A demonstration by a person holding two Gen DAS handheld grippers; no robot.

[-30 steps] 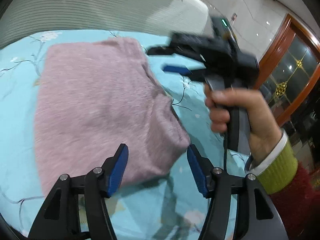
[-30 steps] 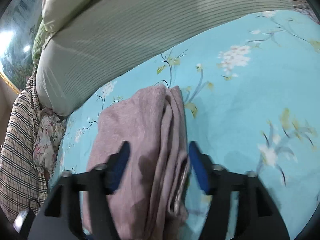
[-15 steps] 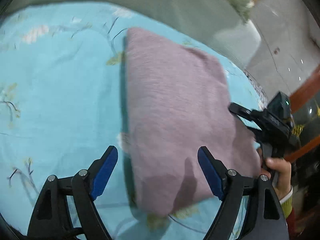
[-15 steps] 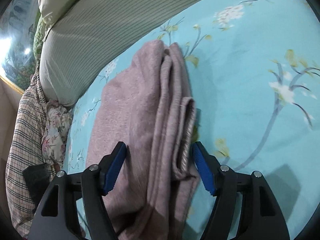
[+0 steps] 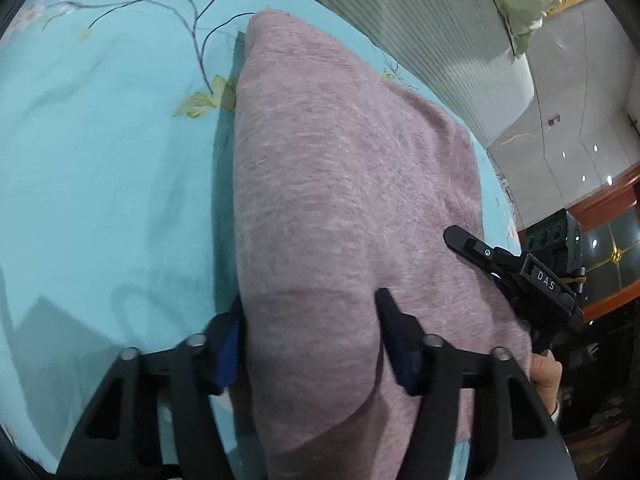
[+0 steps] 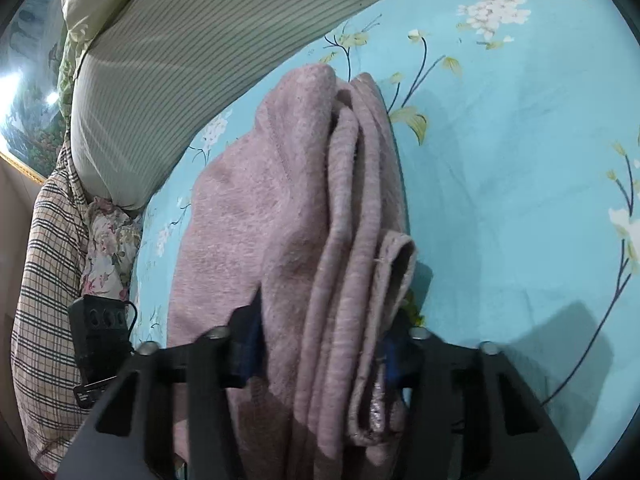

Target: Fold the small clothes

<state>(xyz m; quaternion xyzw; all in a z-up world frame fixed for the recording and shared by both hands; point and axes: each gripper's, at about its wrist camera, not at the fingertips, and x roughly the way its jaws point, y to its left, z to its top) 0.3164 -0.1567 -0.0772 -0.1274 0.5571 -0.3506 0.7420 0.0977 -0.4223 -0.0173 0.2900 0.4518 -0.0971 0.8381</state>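
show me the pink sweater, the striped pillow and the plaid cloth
pink sweater [image 5: 340, 208]: left wrist view, broad top face
striped pillow [image 6: 192, 52]: right wrist view, middle of its ribbed side
plaid cloth [image 6: 44, 280]: right wrist view, centre of the checked fabric at the left edge

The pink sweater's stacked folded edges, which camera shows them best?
The right wrist view: the pink sweater shows its layered folded edges running side by side between the right gripper fingers. The left wrist view shows only its smooth top surface, with the layers hidden.
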